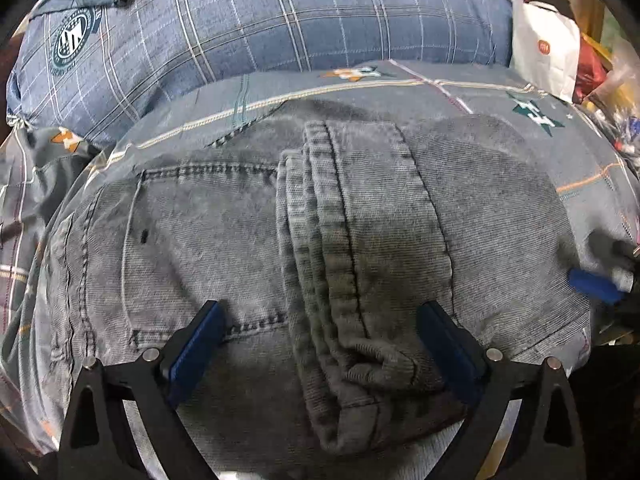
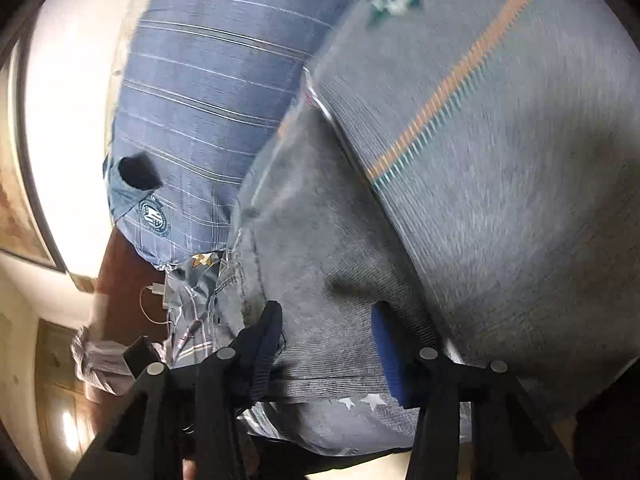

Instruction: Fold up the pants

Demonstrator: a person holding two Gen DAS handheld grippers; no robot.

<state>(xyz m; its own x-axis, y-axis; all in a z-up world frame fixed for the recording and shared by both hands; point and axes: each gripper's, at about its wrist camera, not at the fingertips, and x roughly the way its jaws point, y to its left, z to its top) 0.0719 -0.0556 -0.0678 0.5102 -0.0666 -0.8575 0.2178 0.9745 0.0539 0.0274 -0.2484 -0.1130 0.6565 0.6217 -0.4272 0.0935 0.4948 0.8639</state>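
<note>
Grey denim pants (image 1: 240, 248) lie folded on a bed, a back pocket at the left and a thick folded leg seam (image 1: 320, 240) running down the middle. My left gripper (image 1: 320, 316) is open just above the pants, its blue pads either side of the seam. My right gripper (image 2: 326, 320) is open at the pants' edge (image 2: 320, 248), with cloth between its fingers; the view is blurred. Its blue fingertip (image 1: 592, 284) shows in the left wrist view at the pants' right edge.
The bed sheet (image 1: 460, 92) is grey-blue with stars and stripes. A blue plaid pillow (image 1: 260, 20) lies behind the pants. A white paper bag (image 1: 548, 48) and clutter stand at the far right. A charger cable (image 2: 154, 300) lies beside the bed.
</note>
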